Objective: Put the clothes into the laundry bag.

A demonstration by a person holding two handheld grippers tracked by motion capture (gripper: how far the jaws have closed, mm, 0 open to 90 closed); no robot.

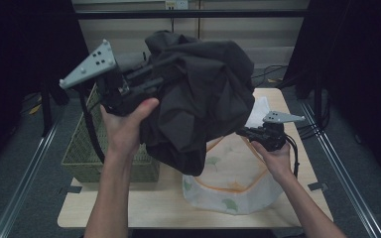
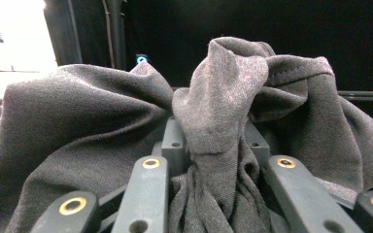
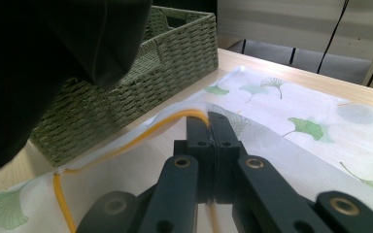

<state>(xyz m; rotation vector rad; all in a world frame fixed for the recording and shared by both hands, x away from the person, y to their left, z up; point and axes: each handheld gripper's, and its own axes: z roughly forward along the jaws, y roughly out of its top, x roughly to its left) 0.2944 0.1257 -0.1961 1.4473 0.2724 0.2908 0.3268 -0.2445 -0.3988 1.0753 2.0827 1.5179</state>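
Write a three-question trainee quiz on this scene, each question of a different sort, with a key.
1. True or false: the left gripper holds the dark garment in the air.
2. What does the right gripper pinch? A) the basket B) the orange rim of the laundry bag C) a cable
3. Fill in: the basket stands on the table, to the bag's ____ in the high view.

Key: 1 true; 2 B; 3 left.
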